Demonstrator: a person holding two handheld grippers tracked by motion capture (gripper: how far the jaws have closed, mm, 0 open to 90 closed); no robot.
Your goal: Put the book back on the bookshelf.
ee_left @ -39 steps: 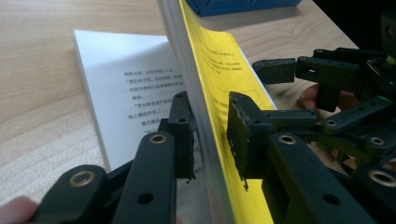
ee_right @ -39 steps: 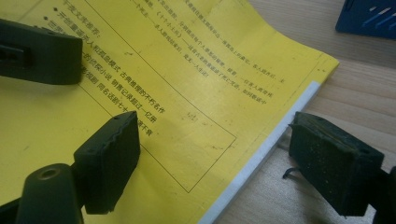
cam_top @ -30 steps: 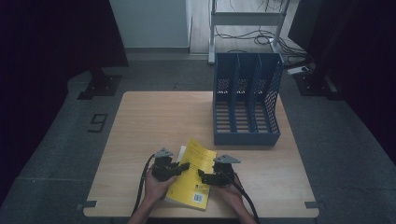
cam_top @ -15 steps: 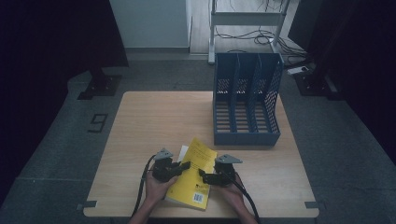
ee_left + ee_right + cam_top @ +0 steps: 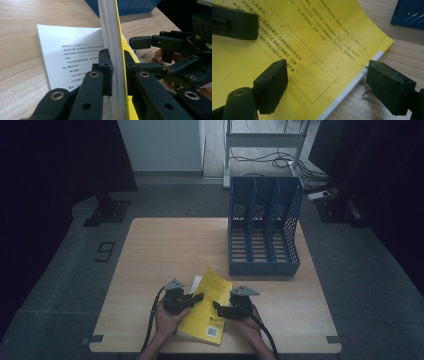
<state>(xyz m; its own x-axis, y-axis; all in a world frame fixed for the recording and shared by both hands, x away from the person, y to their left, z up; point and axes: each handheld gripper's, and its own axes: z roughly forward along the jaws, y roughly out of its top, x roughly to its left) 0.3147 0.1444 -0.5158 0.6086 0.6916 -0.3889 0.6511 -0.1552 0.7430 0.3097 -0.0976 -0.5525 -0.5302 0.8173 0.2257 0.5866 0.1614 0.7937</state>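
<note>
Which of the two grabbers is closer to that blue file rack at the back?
The right. The right gripper sits at the yellow book's near right edge, jaws open, below the blue rack. The left gripper clamps the book's lifted cover and pages, farther left.

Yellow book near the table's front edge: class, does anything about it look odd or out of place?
Yes. The yellow book lies partly open: the left gripper has pinched its cover and some pages upright, exposing a printed page.
</note>
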